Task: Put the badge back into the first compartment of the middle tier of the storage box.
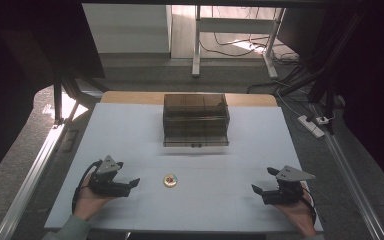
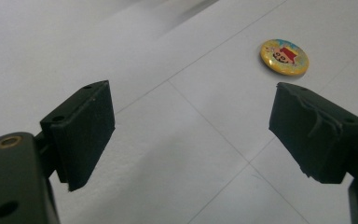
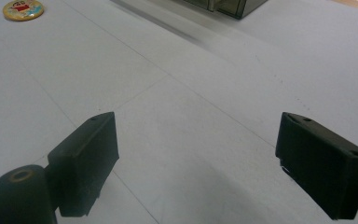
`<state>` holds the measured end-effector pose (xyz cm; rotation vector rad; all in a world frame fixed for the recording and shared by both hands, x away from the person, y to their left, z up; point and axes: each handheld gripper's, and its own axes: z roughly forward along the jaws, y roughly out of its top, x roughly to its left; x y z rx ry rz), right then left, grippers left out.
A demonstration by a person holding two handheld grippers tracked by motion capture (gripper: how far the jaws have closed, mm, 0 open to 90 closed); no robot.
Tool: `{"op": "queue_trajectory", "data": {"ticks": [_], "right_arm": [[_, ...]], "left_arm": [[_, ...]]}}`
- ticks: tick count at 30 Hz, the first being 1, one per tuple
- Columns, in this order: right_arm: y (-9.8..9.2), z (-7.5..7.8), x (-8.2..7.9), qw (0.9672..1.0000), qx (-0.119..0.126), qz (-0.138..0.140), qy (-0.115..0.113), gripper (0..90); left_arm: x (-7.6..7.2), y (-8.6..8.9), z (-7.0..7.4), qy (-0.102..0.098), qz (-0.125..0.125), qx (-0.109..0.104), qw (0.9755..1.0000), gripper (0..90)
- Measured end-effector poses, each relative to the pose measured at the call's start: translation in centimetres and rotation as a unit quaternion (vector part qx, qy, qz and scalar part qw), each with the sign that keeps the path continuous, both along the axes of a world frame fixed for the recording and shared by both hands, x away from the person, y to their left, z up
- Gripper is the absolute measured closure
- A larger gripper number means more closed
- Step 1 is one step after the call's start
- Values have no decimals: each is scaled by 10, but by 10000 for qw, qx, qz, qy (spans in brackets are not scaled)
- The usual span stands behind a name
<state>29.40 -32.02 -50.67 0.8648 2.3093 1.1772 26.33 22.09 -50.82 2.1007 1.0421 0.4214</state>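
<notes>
pale grey laminate covers the worktop (image 1: 130, 130), which takes up the middle of the high view, with a strip of bare wood showing along its far edge. a smoky, see-through plastic organiser box (image 1: 196, 120) with inner dividers stands upper centre of the frame, well apart from both hands; its near corner shows at the top edge of the right gripper view (image 3: 223, 5).

the left gripper (image 1: 132, 184), black with a grey three-cornered plate on top, sits lower left of the high view, held in a hand (image 1: 91, 200) that comes in from the bottom edge. its jaws stand wide apart and grasp nothing, and its own view (image 2: 191, 133) shows bare worktop between them. the right gripper (image 1: 262, 182) mirrors it at lower right, held in the other hand (image 1: 296, 212), likewise released with its jaws spread over bare surface (image 3: 196, 158).

smallest of all, a round yellow badge (image 1: 170, 180) with a red cartoon figure lies flat on the worktop, lower centre of the high view, near the left gripper's tips and well apart from the right one. it shows at upper right of the left gripper view (image 2: 284, 57), just beyond the right-hand jaw, and in the upper left corner of the right gripper view (image 3: 23, 9).
</notes>
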Motion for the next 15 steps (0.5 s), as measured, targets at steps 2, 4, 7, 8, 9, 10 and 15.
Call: {"op": "queue_trajectory", "data": {"ticks": [2, 4, 7, 8, 9, 10, 15], "right_arm": [[0, 0, 0, 10000, -5, -1, 5, 132], [0, 0, 0, 10000, -5, -4, 4, 132], [0, 0, 1, 10000, -3, -3, 9, 132], [0, 0, 1, 10000, -9, 1, 8, 133], [1, 0, 1, 10000, -12, 5, 9, 133], [1, 0, 0, 10000, -18, 6, 15, 133], [1, -1, 1, 10000, -8, 6, 38, 133]], "left_arm": [[1, -1, 1, -6, -22, 20, 10000, 144], [1, -2, 2, -25, -47, 27, 10000, 144], [2, -4, 3, -46, -77, 40, 10000, 145], [2, -4, 4, -51, -83, 50, 9999, 145], [2, -5, 5, -61, -98, 50, 9999, 146], [3, -5, 5, -69, -107, 54, 9999, 146], [4, -9, 8, -92, -170, 66, 9998, 147]]}}
